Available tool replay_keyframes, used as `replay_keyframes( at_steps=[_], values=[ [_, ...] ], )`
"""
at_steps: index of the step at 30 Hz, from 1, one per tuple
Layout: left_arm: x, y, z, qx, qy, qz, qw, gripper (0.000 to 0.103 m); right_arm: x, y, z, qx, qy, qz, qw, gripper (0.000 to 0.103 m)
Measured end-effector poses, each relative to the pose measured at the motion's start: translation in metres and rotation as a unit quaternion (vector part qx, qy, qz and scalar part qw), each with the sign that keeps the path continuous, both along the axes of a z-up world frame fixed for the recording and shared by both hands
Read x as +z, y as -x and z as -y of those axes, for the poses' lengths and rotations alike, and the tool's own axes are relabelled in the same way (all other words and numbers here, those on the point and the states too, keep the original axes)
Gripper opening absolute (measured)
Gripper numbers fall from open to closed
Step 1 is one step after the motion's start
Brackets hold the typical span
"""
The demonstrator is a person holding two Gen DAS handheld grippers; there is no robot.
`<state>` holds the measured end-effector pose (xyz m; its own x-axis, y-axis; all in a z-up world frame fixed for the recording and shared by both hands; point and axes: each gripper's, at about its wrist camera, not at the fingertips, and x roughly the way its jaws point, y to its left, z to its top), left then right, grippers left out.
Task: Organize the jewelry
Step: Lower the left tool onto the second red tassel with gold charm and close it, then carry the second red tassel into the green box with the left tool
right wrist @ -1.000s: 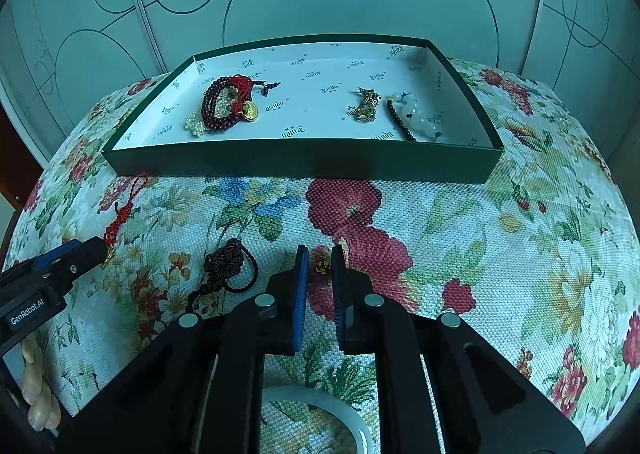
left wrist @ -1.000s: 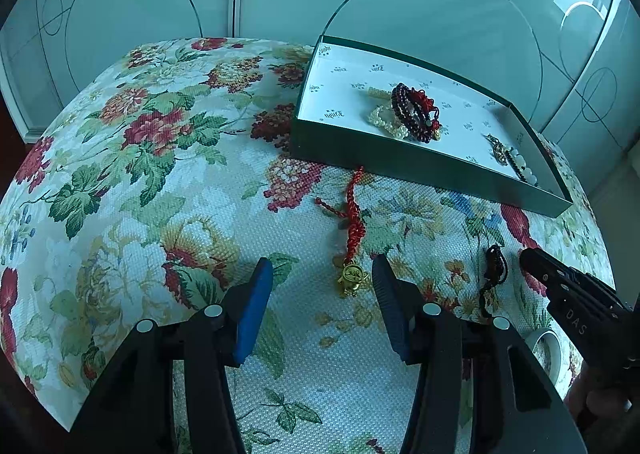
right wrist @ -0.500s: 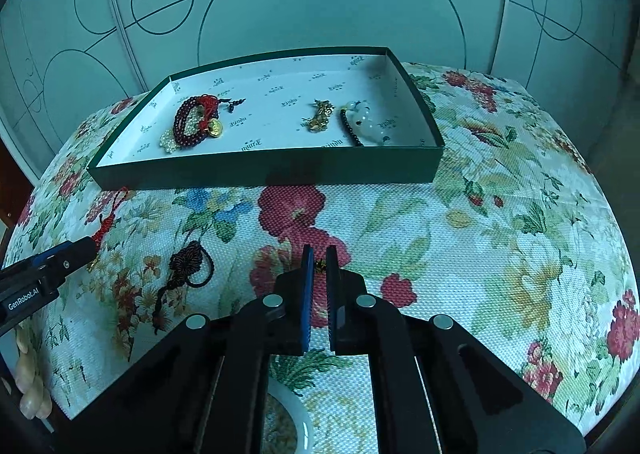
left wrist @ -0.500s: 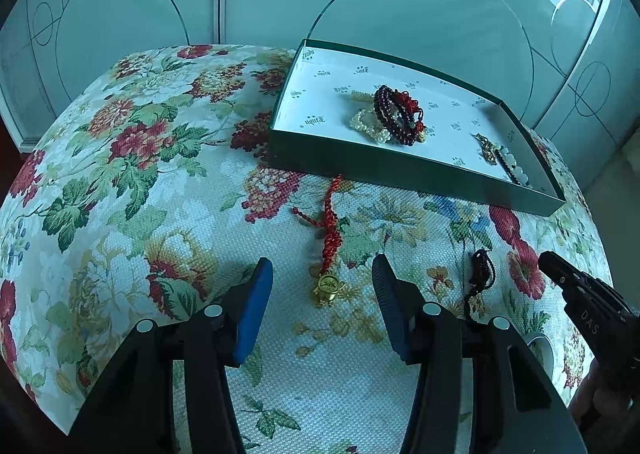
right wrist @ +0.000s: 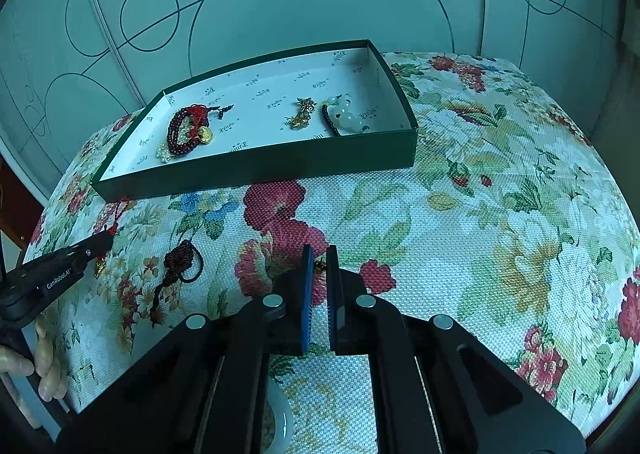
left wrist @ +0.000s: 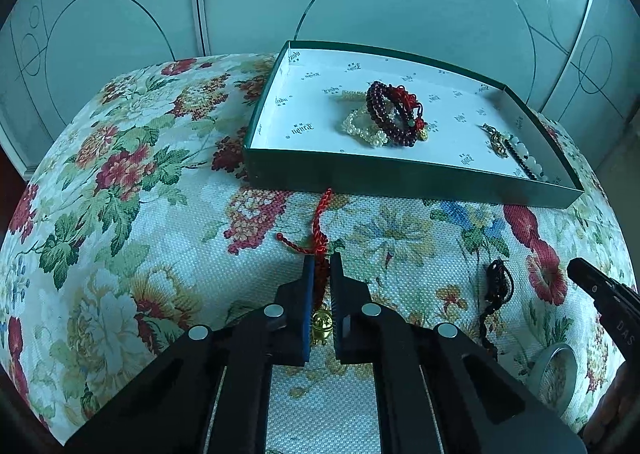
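A red knotted cord point(left wrist: 318, 214) with a gold charm point(left wrist: 321, 328) lies on the floral cloth in front of the green tray point(left wrist: 400, 178). My left gripper point(left wrist: 320, 260) is closing its jaws, and the pads press on the cord just above the charm. It also shows as the left gripper point(right wrist: 106, 240) in the right wrist view. My right gripper point(right wrist: 318, 254) is shut on a small gold trinket point(right wrist: 320, 265) pinched at its tips, over a red flower in the print. Its tip appears as the right gripper point(left wrist: 576, 268) in the left wrist view.
The tray point(right wrist: 256, 170) holds a dark red bead bracelet point(right wrist: 184, 130), a pearl bracelet point(left wrist: 360, 130), a gold piece point(right wrist: 302, 118) and a jade bead bracelet point(right wrist: 348, 120). A dark knotted cord point(right wrist: 180, 262) and a white bangle point(left wrist: 556, 370) lie on the cloth. A person's fingers point(right wrist: 44, 366) show at the left edge.
My left jaws have gone from wide open to shut on the red cord. The right gripper has shifted sideways over the cloth, keeping the gold trinket between its tips.
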<state>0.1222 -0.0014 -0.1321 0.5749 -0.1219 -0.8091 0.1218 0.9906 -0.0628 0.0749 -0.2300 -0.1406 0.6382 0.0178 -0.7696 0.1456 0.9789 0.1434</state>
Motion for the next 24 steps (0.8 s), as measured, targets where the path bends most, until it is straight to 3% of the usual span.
replay_keyframes(
  at_steps=[8,24],
  values=[
    [0.009,0.007,0.005,0.003,0.013,0.012,0.9998,0.006,0.004,0.003,0.006,-0.002,-0.006,0.006,1.0,0.006],
    [0.071,0.029,0.017,-0.014,0.042,0.079,0.9959,0.006,0.043,0.02,0.0,0.007,0.003,0.041,0.999,0.006]
  ],
)
